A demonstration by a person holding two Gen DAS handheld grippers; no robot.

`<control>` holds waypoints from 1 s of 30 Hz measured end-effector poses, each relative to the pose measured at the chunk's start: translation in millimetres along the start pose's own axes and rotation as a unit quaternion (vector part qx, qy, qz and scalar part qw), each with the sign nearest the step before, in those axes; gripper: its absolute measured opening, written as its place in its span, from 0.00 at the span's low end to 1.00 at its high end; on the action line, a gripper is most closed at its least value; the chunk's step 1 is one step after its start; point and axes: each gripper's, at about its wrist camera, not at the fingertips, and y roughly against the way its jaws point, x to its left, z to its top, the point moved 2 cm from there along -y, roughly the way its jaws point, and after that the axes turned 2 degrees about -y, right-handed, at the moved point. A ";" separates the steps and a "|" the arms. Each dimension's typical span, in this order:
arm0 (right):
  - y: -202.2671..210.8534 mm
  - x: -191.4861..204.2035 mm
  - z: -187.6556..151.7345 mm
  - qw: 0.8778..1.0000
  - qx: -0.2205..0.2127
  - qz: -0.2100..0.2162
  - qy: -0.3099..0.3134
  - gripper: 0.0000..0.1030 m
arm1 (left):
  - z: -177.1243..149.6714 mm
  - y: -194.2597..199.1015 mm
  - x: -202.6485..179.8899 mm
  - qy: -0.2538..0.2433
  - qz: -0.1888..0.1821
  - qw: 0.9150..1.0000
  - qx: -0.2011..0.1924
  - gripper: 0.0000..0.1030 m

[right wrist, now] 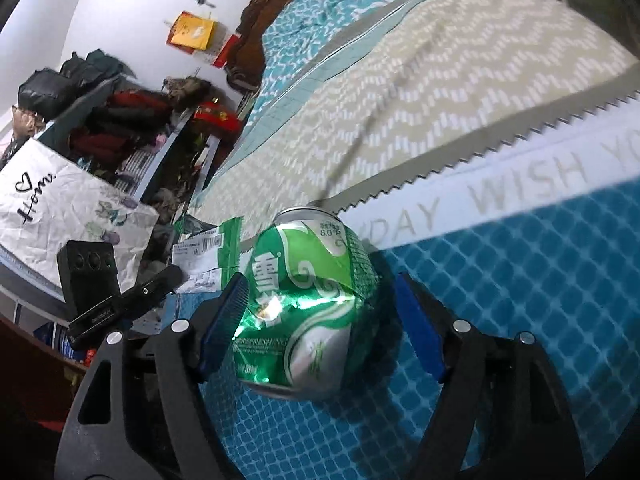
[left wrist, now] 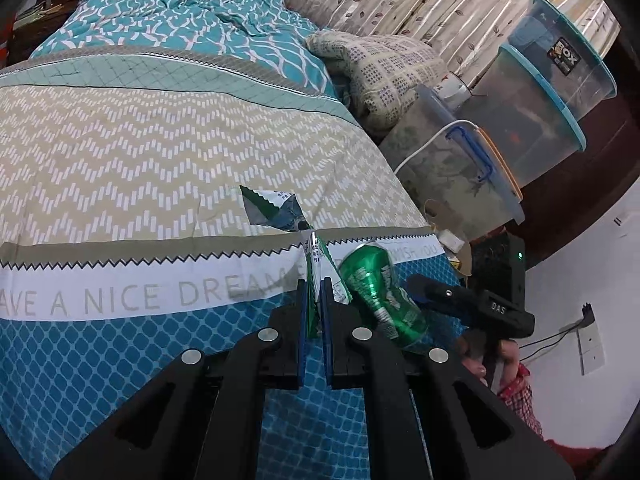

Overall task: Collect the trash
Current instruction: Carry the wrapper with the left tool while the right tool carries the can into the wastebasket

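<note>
Dented green aluminium can w/ white swirl print (right wrist: 308,304) lay on its side on the bed cover's blue lattice part, silver top end toward the white lettered band, mid-body crumpled. Green-and-white torn plastic wrapper w/ serrated edge & barcode (left wrist: 316,276) stood upright off the cover, creased & twisted, just beside the can, upper part flared open.

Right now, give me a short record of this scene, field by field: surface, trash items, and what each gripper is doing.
surface: bedspread, patterned blue and beige
trash 1: dented green can, lying on the bedspread
trash 2: torn wrapper, lifted off the bed
left gripper: shut on the wrapper
right gripper: open, jaws either side of the can, one pad at its side
</note>
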 end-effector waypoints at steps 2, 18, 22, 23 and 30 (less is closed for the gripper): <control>-8.9 7.2 -0.9 1.000 0.012 -0.010 0.019 0.73 | -0.4 -3.5 -4.0 -0.004 0.000 1.000 0.004 0.05; 41.0 -10.6 -20.8 0.996 -0.080 0.021 -0.031 0.33 | 20.1 -13.4 -38.8 -0.040 -0.029 0.999 0.014 0.05; 89.4 -36.9 -17.6 0.988 -0.143 0.006 -0.058 0.31 | 34.6 -39.4 -78.1 -0.077 -0.052 0.995 0.032 0.05; 107.7 -47.3 -17.7 0.984 -0.165 -0.001 -0.068 0.30 | 39.8 -51.0 -95.7 -0.094 -0.059 0.993 0.038 0.05; 214.2 -110.6 -4.5 0.949 -0.287 -0.042 -0.125 0.26 | 73.1 -138.1 -205.5 -0.175 -0.099 0.977 0.073 0.05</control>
